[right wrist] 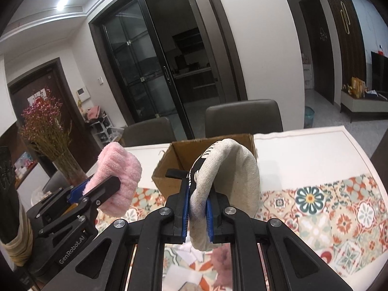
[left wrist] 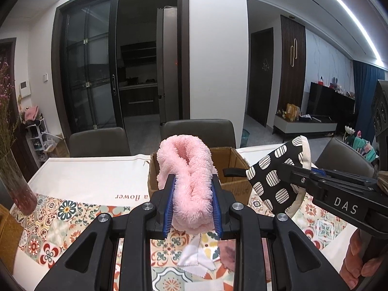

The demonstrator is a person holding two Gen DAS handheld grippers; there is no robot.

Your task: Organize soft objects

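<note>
Both grippers loaded, cardboard box (left wrist: 232,167) dead ahead at twelve o'clock!

Left gripper (left wrist: 193,194) clenches the pink fluffy cloth (left wrist: 191,177); right gripper (right wrist: 197,208) pinches the oven mitt (right wrist: 230,181). Risk: both crowding the narrow opening, floppy ends snagging the rim and draping outside.

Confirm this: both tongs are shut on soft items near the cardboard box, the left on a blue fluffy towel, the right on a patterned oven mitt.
One detail is wrong: the fluffy towel in the left tongs is pink, as the left wrist view shows. The right tongs do grip the patterned oven mitt, near the cardboard box.
</note>
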